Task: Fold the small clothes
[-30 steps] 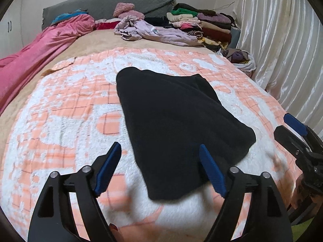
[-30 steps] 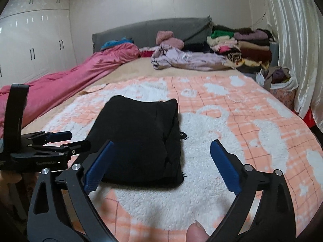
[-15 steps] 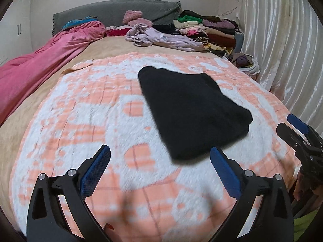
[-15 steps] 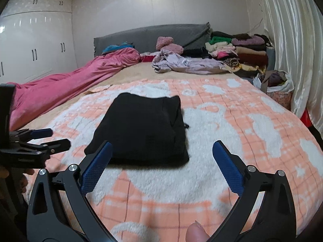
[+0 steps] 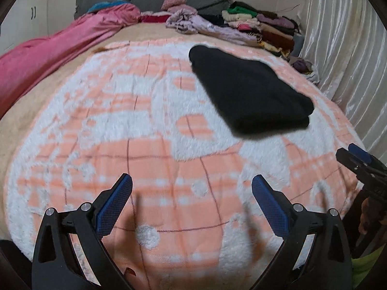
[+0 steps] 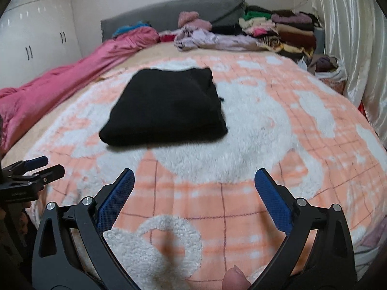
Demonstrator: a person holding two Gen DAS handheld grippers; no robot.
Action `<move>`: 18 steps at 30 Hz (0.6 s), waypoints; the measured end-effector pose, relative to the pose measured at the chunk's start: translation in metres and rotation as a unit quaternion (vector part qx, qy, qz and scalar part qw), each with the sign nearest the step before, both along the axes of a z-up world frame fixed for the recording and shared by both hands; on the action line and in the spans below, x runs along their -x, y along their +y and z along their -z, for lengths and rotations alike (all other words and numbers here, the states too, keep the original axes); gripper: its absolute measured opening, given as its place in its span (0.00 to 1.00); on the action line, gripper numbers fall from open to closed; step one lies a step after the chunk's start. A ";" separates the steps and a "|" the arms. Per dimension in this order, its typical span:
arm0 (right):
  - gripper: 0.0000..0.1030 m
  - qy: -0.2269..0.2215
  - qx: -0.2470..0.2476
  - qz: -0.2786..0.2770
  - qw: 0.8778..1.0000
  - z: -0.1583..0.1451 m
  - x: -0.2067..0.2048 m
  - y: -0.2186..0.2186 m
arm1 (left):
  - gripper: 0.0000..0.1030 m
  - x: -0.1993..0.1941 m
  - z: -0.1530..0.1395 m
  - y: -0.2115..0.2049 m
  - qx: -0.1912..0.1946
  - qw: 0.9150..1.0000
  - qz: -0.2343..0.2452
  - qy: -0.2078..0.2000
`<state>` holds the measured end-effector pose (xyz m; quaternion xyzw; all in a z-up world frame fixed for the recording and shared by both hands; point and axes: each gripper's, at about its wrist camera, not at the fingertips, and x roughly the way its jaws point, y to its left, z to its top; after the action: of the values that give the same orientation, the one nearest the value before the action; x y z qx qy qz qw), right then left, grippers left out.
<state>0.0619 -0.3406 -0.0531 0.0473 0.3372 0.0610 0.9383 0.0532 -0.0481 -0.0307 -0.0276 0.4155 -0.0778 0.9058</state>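
Spread across the bed: a fleecy orange-and-white blanket (image 5: 154, 159), motion-blurred in both views. Nearest, left tongs (image 5: 192, 200) wide open over bare blanket, nothing between the blue pads; right tongs (image 6: 194, 189) likewise spread wide and empty. Cut off at the bottom edge of the right wrist view: a fingertip (image 6: 235, 279), rest of the hand hidden. Seen only partly from each other's camera: right tongs at the right edge of the left view, left tongs at the left edge of the right view, both side-on.

Farther out, well apart from both tongs: folded black garment (image 5: 249, 91) lying flat on the blanket, right of centre in the left view, left of centre in the right. Small dark thread at its right side, visible in the right view only.

Far end: pink quilt (image 6: 72, 79) along the left, grey headboard (image 6: 169, 12), crumpled lilac clothes (image 5: 208, 27), a stack of folded clothes (image 6: 280, 32), individual pieces hard to tell apart. White wardrobe doors (image 6: 31, 33) clear only in the right view. Shiny curtain (image 5: 348, 48) on the right.
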 end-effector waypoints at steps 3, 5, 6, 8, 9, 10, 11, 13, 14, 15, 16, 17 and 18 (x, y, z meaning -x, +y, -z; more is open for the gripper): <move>0.91 0.009 0.004 -0.003 1.000 0.007 -0.003 0.003 | 0.96 -0.002 0.005 0.000 -0.002 1.000 0.000 0.003; 0.91 0.008 0.005 -0.007 1.000 0.007 -0.002 0.004 | 0.96 -0.002 0.007 0.001 0.002 1.000 0.002 0.005; 0.91 0.006 0.005 -0.009 1.000 0.008 -0.002 0.005 | 0.96 -0.003 0.007 0.002 0.002 1.000 0.002 0.005; 0.91 0.006 0.006 -0.011 1.000 0.008 -0.001 0.006 | 0.96 -0.003 0.006 0.002 0.002 1.000 0.002 0.002; 0.91 0.007 0.008 -0.010 1.000 0.008 -0.001 0.006 | 0.96 -0.003 0.006 0.002 0.001 1.000 0.001 0.002; 0.91 0.007 0.008 -0.010 1.000 0.008 -0.001 0.007 | 0.96 -0.003 0.006 0.002 0.002 1.000 0.001 0.002; 0.91 0.007 0.007 -0.010 1.000 0.008 -0.002 0.007 | 0.96 -0.002 0.006 0.002 0.002 1.000 0.002 0.003; 0.91 0.007 0.007 -0.009 1.000 0.008 -0.002 0.007 | 0.96 -0.003 0.006 0.001 0.000 1.000 0.003 0.004; 0.91 0.008 0.007 -0.010 1.000 0.008 -0.002 0.007 | 0.96 -0.003 0.006 0.000 -0.001 1.000 0.003 0.004; 0.91 0.007 0.007 -0.010 1.000 0.008 -0.002 0.007 | 0.96 -0.002 0.006 0.001 -0.002 1.000 0.000 0.004; 0.91 0.006 0.007 -0.010 1.000 0.008 -0.002 0.007 | 0.96 -0.002 0.006 0.000 -0.001 1.000 0.000 0.005; 0.91 0.005 0.006 -0.010 1.000 0.008 -0.002 0.007 | 0.96 -0.002 0.006 0.000 -0.002 1.000 0.001 0.006; 0.91 0.005 0.006 -0.009 1.000 0.008 -0.002 0.007 | 0.96 -0.002 0.005 0.000 -0.003 1.000 0.000 0.005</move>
<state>0.0643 -0.3340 -0.0608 0.0392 0.3427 0.0678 0.9362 0.0554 -0.0482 -0.0361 -0.0254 0.4205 -0.0763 0.9037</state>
